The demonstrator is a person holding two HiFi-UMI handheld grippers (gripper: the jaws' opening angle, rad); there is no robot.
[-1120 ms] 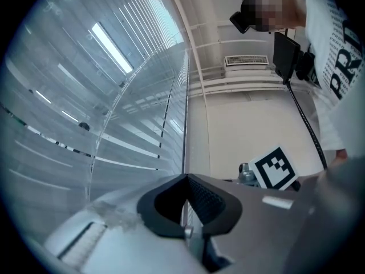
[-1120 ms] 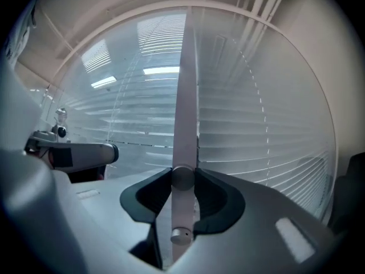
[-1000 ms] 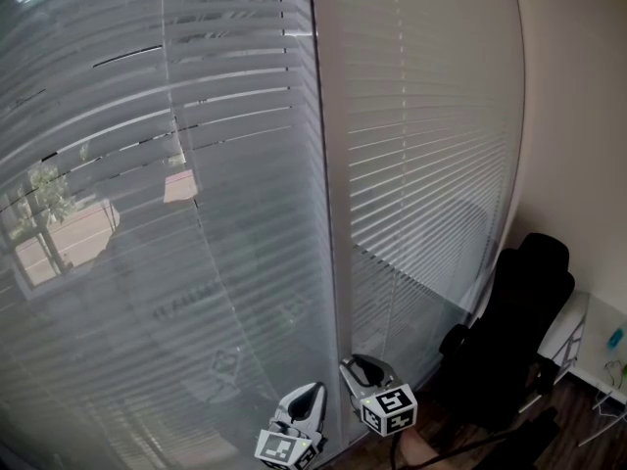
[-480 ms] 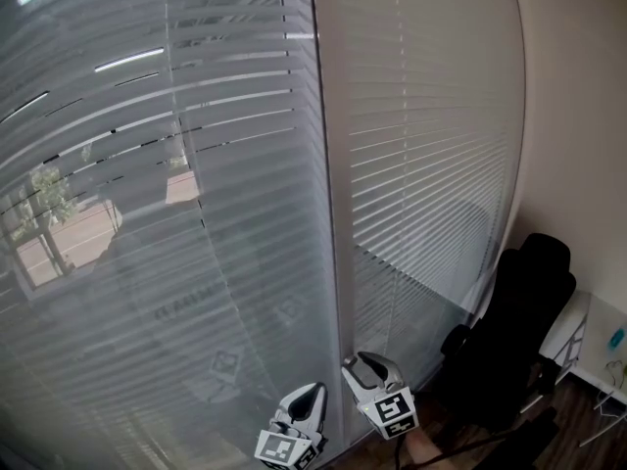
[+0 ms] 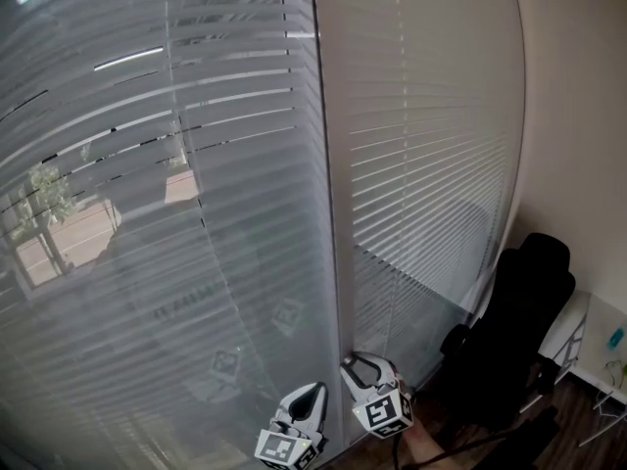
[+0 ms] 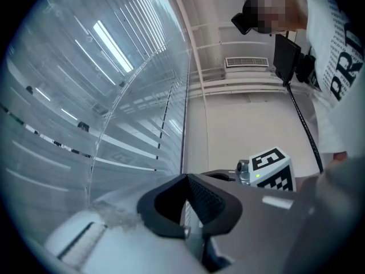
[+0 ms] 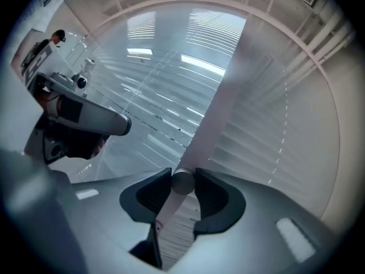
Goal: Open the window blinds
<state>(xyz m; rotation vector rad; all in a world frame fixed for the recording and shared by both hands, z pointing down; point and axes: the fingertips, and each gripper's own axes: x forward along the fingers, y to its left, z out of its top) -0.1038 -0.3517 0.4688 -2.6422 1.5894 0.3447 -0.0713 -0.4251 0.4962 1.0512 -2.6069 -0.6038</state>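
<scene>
Window blinds (image 5: 235, 213) ahead, slats mostly shut. Wand (image 7: 182, 184) crosses between my right gripper (image 7: 183, 176) jaws, which have just been closing and now pinch it.

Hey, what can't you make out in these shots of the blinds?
- Pale round-ended blind wand: right gripper view, its upper length merges with the white window frame.
- Left gripper, jaws shut: left gripper view, any thin cord between them too small.
- Small blue item: head view, right edge, too small.
</scene>
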